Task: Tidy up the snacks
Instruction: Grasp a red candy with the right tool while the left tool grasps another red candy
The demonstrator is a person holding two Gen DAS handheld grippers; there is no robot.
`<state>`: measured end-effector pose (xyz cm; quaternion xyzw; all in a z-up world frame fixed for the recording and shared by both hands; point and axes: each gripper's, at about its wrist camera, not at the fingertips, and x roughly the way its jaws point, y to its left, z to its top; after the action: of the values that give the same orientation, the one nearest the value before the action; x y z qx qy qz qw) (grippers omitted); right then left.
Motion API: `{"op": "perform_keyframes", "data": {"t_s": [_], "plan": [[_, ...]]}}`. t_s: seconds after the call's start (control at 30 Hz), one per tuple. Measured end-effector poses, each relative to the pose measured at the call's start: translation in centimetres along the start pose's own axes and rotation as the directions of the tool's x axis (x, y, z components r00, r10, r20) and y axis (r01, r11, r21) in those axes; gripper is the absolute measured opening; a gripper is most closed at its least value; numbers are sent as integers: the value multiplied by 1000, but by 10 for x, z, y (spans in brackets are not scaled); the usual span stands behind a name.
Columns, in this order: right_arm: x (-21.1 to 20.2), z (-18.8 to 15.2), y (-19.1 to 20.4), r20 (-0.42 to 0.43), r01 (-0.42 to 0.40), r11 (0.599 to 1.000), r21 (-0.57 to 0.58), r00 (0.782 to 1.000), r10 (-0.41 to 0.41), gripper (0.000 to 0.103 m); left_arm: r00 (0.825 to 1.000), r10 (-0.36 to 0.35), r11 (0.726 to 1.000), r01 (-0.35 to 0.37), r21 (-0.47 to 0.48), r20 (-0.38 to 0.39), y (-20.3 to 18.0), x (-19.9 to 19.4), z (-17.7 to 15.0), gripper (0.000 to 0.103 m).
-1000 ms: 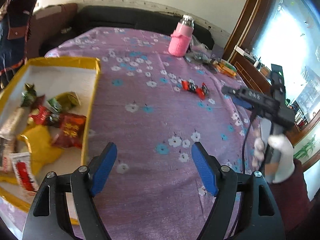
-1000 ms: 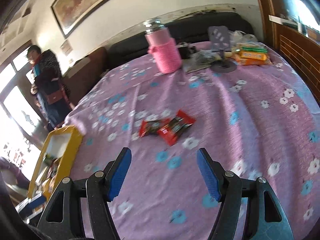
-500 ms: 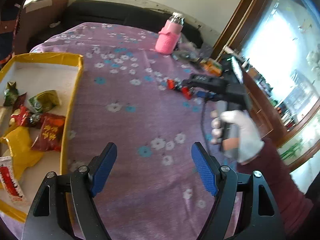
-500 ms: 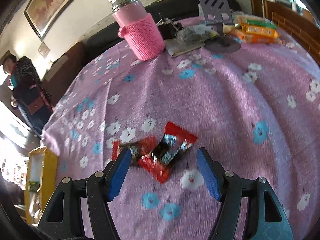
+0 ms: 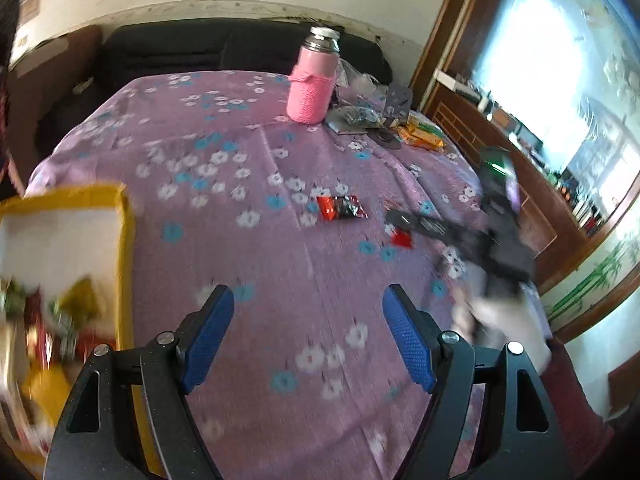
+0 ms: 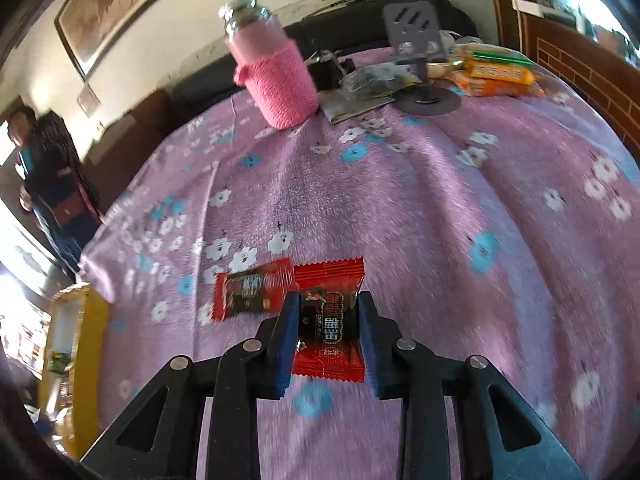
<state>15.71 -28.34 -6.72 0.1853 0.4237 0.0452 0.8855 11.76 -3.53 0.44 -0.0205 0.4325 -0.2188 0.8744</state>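
Two red snack packets lie on the purple flowered tablecloth. My right gripper (image 6: 328, 308) is low over the nearer red snack packet (image 6: 329, 276), its jaws closing with the blue pads pressed against the packet's two sides. The second red packet (image 6: 250, 292) lies just left of it, untouched. In the left wrist view that second red packet (image 5: 342, 208) lies mid-table, and the right gripper (image 5: 400, 226) reaches in from the right over a red corner of the held packet (image 5: 401, 239). My left gripper (image 5: 308, 332) hangs open above bare cloth, nothing between its pads. The yellow snack box (image 5: 125, 240) is at its left.
A pink knitted flask (image 5: 312, 84) stands at the back, with a grey phone stand (image 6: 420, 40), a plastic bag and orange packs (image 6: 496, 74) beside it. The yellow box (image 6: 94, 312) holds several wrapped snacks. A person (image 6: 48, 176) stands beyond the table's left end. Wooden cabinets line the right.
The right gripper came down onto the two red packets and its jaws narrowed onto the nearer one. The left gripper drifted away from the yellow box, which now sits further left in its view.
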Motion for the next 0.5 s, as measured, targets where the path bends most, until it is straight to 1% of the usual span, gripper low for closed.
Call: {"op": "perform_keyframes", "data": {"t_s": [0.07, 0.17, 0.23, 0.27, 0.33, 0.4, 0.43, 0.5], "plan": [[-9, -8, -5, 7, -19, 1000, 1, 1000, 19, 30, 998, -35, 999, 35, 5, -45, 2, 25, 18, 77], [-15, -15, -15, 13, -43, 999, 13, 999, 43, 30, 994, -52, 998, 54, 23, -92, 2, 61, 42, 77], [-10, -14, -26, -10, -78, 995, 62, 997, 79, 30, 996, -8, 996, 16, 84, -92, -4, 85, 57, 77], [-8, -13, -32, -26, -107, 990, 94, 994, 110, 30, 996, 13, 994, -2, 114, -93, -8, 92, 60, 77], [-5, -11, -39, -34, -138, 983, 122, 989, 143, 30, 992, 81, 972, -58, 227, -92, -22, 116, 66, 77], [-5, -9, -43, -38, -150, 980, 133, 987, 156, 30, 986, 147, 940, -114, 320, -79, -32, 132, 68, 77], [-4, -8, -43, -40, -153, 979, 136, 986, 160, 30, 984, 161, 922, -122, 368, -77, -39, 140, 68, 77], [-3, -7, -43, -47, -156, 978, 138, 985, 164, 30, 985, 158, 900, -114, 421, -71, -45, 151, 69, 77]]}}
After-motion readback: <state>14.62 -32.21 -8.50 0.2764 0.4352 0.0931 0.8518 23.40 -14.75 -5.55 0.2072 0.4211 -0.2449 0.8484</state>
